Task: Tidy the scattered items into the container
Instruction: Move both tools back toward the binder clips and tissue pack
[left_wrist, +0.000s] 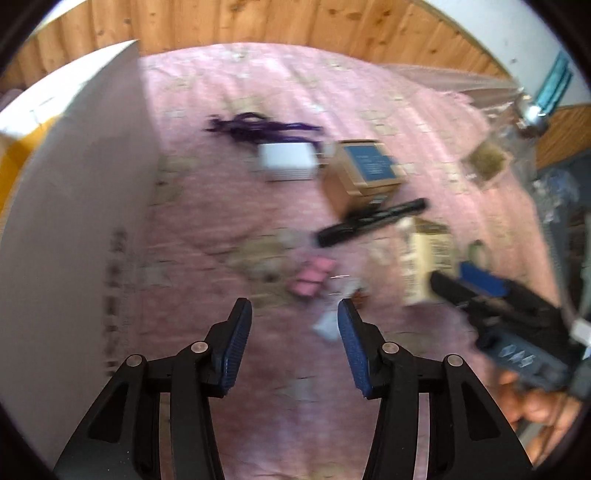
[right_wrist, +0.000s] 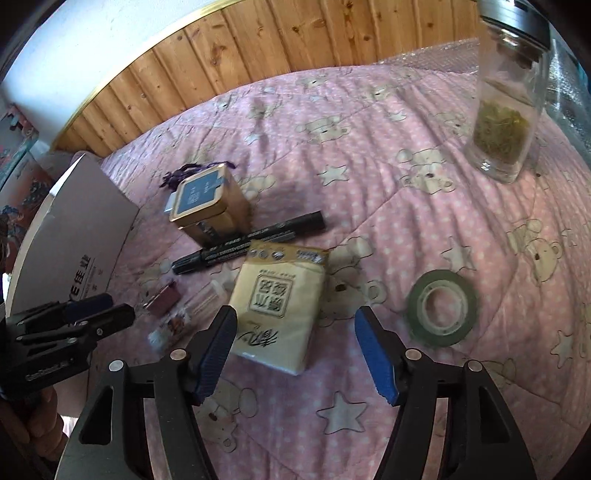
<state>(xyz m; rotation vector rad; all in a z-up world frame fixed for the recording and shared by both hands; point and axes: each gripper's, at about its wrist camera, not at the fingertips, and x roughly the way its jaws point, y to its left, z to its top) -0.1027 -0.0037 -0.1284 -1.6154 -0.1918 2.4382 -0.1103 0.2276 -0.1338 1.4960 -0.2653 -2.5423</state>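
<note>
Items lie scattered on a pink bear-print quilt. A cream tissue pack (right_wrist: 280, 299) lies just ahead of my open, empty right gripper (right_wrist: 295, 325). Beyond it are a black marker (right_wrist: 247, 242), a gold tin with a blue label (right_wrist: 208, 205), a purple cord (left_wrist: 258, 127) and a white charger block (left_wrist: 286, 160). A green tape roll (right_wrist: 441, 308) lies to the right. A small pink box (left_wrist: 308, 278) and a clear packet (right_wrist: 173, 326) lie ahead of my open, empty left gripper (left_wrist: 295, 317). The cardboard container (left_wrist: 70, 206) stands at the left.
A glass jar with dried leaves (right_wrist: 508, 99) stands at the far right on the quilt (right_wrist: 369, 147). A wooden panelled wall (right_wrist: 295, 33) runs behind the bed. Bubble wrap (left_wrist: 491, 96) lies at the far right edge. The left wrist view is motion-blurred.
</note>
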